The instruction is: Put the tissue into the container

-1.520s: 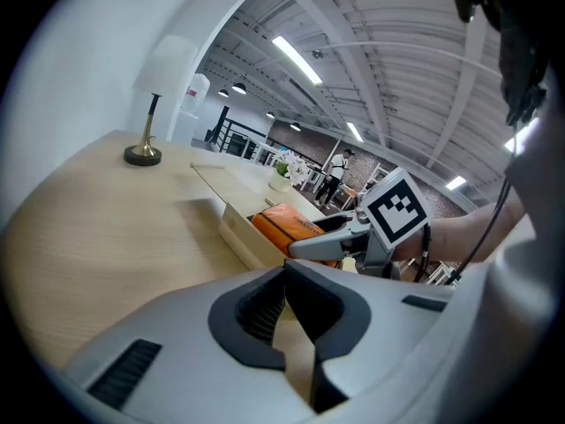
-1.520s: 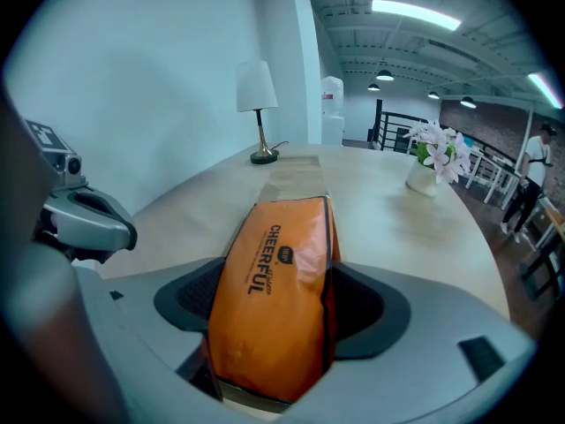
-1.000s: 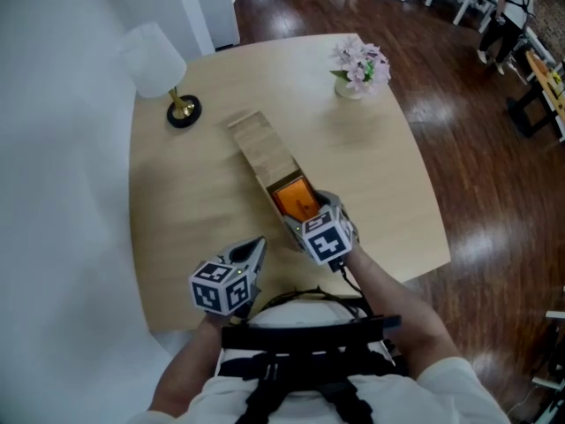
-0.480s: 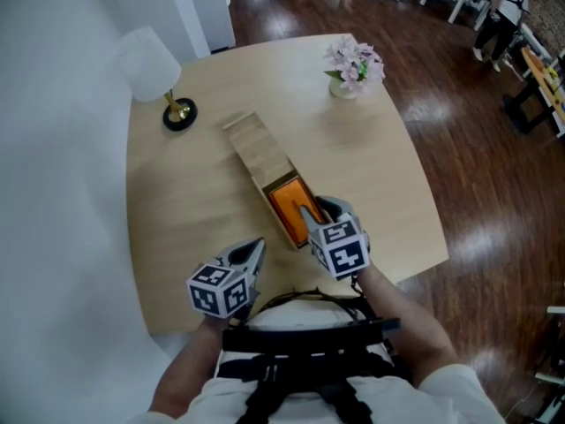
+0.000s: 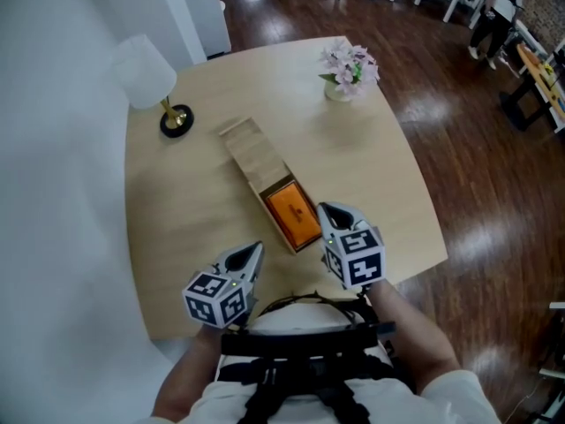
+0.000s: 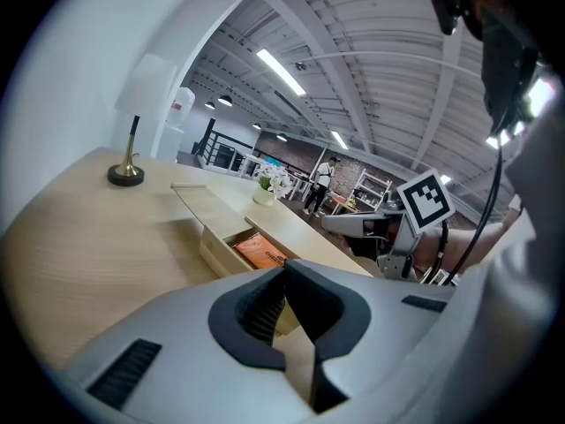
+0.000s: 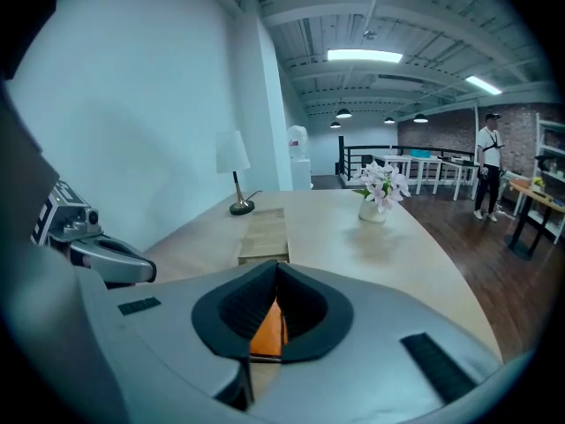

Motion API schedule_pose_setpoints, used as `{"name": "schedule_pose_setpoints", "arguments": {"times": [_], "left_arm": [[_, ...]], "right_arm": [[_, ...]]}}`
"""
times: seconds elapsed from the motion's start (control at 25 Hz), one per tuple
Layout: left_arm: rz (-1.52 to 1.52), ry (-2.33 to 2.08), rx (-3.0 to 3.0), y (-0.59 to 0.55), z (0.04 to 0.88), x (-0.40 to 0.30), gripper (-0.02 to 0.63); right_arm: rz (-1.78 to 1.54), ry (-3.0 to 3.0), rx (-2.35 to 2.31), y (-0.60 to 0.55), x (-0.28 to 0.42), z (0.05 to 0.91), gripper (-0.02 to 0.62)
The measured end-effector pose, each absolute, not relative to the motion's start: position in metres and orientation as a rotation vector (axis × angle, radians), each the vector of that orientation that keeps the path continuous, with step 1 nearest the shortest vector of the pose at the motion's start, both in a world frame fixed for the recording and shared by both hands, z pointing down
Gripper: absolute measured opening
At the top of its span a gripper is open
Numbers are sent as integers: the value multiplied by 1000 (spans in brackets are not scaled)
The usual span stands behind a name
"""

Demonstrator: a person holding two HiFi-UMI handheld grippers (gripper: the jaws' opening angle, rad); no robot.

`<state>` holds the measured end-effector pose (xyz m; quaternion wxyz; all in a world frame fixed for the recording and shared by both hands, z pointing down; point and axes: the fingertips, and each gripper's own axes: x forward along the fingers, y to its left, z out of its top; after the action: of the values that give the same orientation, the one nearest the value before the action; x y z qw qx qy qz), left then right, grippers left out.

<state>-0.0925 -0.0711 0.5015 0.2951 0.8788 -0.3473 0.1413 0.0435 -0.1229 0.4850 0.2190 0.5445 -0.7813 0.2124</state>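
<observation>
Pale, smooth-grained wood table point(image 5: 380, 166) stands over a glossy dark plank floor. At lower centre the right gripper point(image 5: 325, 208) has its jaws pressed together on nothing, its tip just beside the near end of the long wooden container point(image 5: 252, 153). The orange tissue pack point(image 5: 293, 215) lies flat in the container's open end. The left gripper point(image 5: 258, 247), lower left, is likewise closed and empty.

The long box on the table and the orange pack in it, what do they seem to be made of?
The long box looks like pale wood or bamboo with a matte finish: light grain lines run along its top. The orange pack seems a soft plastic or paper wrapper, smooth with dark print; which one I cannot tell.
</observation>
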Motion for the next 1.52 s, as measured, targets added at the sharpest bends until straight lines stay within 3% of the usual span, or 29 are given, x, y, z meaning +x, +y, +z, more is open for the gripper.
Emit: {"name": "schedule_pose_setpoints", "arguments": {"times": [0.84,1.52], "left_arm": [[391,-887,2436,-52,470,-97,-5],[389,-837,2470,-41,466,-88,-6]], "right_arm": [[650,-2106,1669,-71,103,458,8],[561,-2124,1592,-54,91,440,2]]}}
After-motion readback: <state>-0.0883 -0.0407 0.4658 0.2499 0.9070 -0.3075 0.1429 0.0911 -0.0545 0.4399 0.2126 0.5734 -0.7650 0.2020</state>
